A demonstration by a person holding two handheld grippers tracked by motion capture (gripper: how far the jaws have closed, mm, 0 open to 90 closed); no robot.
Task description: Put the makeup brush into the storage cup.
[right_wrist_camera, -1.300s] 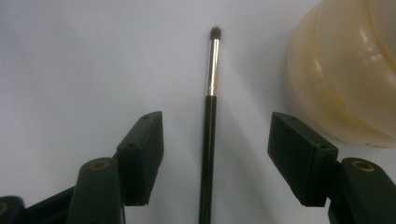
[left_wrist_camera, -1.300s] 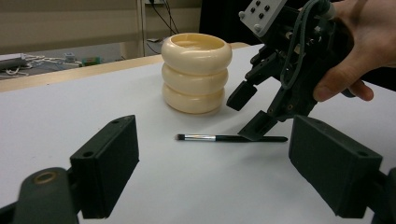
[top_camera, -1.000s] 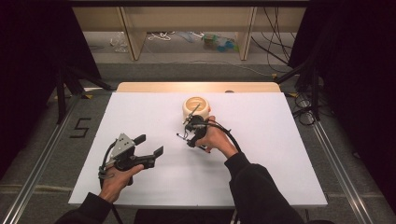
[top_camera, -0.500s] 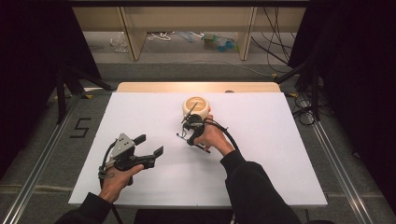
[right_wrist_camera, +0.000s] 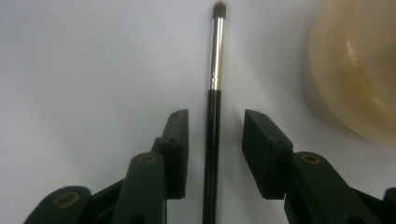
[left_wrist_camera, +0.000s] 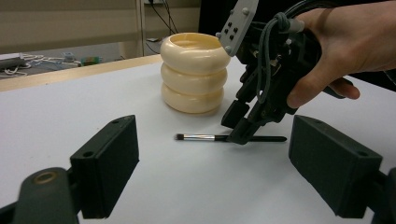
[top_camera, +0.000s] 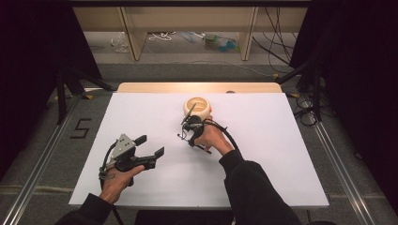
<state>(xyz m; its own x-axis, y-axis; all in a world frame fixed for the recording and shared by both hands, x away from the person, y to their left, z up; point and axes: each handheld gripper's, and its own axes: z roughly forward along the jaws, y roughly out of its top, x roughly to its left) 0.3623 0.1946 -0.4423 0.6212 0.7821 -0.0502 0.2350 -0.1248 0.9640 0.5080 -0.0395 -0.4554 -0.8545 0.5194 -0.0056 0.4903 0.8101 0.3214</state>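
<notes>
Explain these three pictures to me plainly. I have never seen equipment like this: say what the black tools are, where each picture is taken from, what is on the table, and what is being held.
No machine works here: a person holds a hand-held two-jaw gripper in each hand. The high view looks down from above the white table; the other two pictures come from cameras riding on each gripper, looking along its own black jaws.

The left gripper rests open over bare table, away from the work. From its camera you see the right gripper lowered onto a small brush lying flat beside a cream ribbed holder.

In the right gripper view the brush handle lies between the jaws, which have just been closing, with a gap on both sides. So nothing is gripped yet; the brush lies on the table.
</notes>
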